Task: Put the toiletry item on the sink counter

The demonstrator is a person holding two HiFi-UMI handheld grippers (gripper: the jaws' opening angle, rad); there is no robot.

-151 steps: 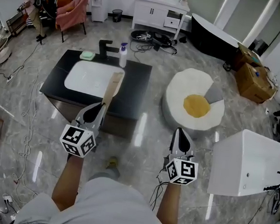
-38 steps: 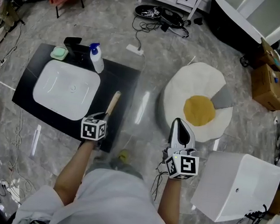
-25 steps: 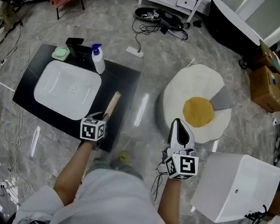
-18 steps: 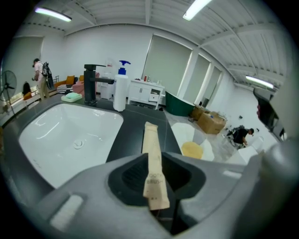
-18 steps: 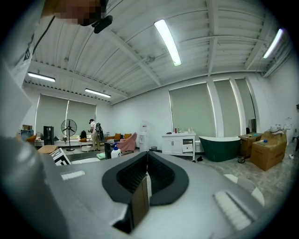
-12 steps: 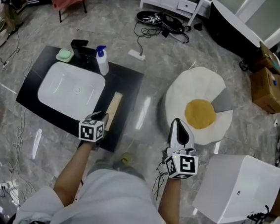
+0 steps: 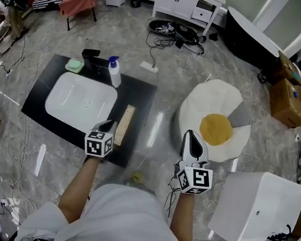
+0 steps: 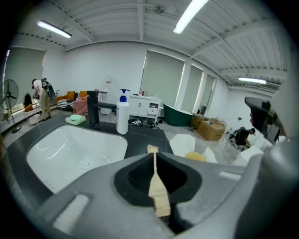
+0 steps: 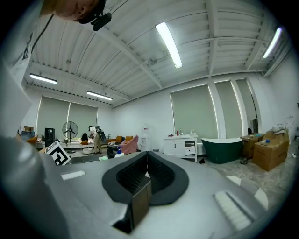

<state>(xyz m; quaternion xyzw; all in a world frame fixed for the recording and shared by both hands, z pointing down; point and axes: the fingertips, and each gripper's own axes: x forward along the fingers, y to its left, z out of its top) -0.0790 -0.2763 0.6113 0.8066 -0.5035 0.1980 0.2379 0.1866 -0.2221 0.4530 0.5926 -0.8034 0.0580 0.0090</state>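
A long tan toiletry box (image 7: 124,125) is held in my left gripper (image 7: 111,126), which is shut on its near end. The box points away from me over the right strip of the black sink counter (image 7: 142,97), beside the white basin (image 7: 80,99). Whether it touches the counter I cannot tell. In the left gripper view the box (image 8: 158,193) stands edge-on between the shut jaws of the left gripper (image 8: 154,161), with the basin (image 8: 74,151) ahead to the left. My right gripper (image 7: 191,137) hangs over the floor, shut and empty; the right gripper (image 9: 146,163) shows closed jaws.
A black faucet (image 7: 91,58), a green soap dish (image 7: 75,66) and a white pump bottle (image 7: 114,73) stand along the counter's far edge. An egg-shaped cushion (image 7: 214,124) lies to the right, a white box (image 7: 256,208) beyond my right hand. Cables trail on the marble floor.
The left gripper has carried the box a little forward and lower along the counter's right strip beside the basin. The right gripper has stayed where it was.
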